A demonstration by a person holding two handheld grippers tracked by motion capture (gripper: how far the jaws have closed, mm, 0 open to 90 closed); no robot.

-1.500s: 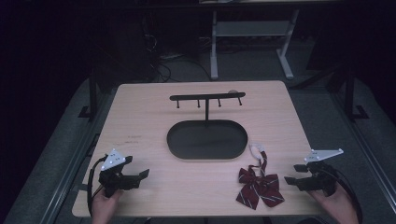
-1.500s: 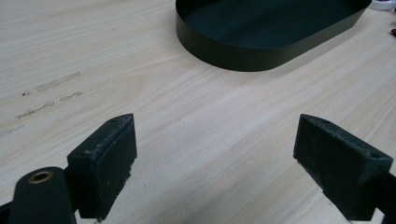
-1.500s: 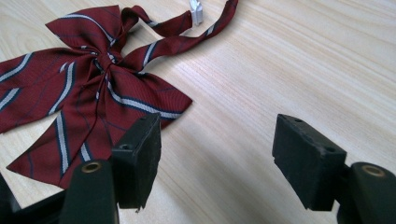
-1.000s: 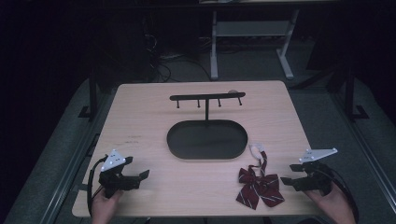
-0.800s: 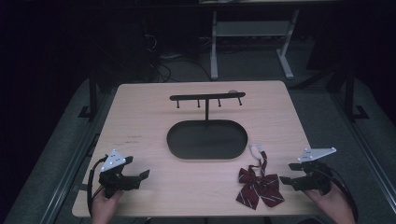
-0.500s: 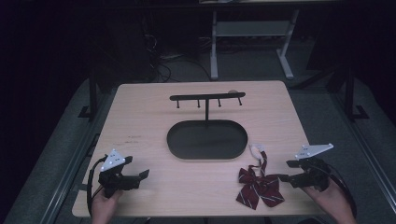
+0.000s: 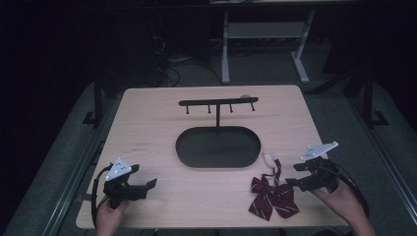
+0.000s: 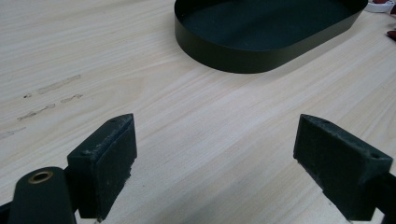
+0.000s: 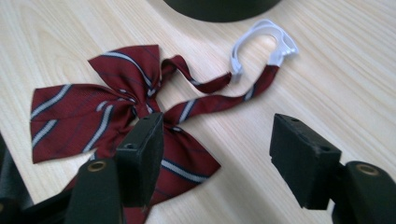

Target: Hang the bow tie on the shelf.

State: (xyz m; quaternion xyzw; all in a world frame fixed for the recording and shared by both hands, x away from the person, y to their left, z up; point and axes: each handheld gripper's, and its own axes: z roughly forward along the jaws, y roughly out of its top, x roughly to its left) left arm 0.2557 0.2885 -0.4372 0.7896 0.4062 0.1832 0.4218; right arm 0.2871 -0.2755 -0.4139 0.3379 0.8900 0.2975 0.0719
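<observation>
Approaching: the right hand-held gripper [image 7: 294,175] has slid in from the table's right edge toward the bow tie over the last second and a half, and now sits just beside it.
Bow tie: a dark red bow tie [image 7: 272,195] with pale stripes lies flat on the table [image 7: 147,128] near its front right, just outside the tray's front right curve.
Strap: the bow tie's thin strap [image 9: 219,95] runs away from the knot and ends in a white plastic clasp [image 9: 261,39] close to the tray wall.
Right hand-held gripper state: jaws stand wide apart and hold nothing; in the right gripper view one jaw hangs over the bow tie's lower wing, the other over bare wood.
Left hand-held gripper: the left hand-held gripper [image 7: 142,186] has stayed put at the table's front left, jaws wide and empty over bare wood.
Tray: a black oval tray [image 7: 218,146] sits mid-table, nothing in it.
Rack: a black hook rack [image 7: 218,103] stands behind the tray, its hooks bare.
Meaning: the right hand's advance suggests the pickup of the bow tie is about to begin; nothing is gripped yet.
</observation>
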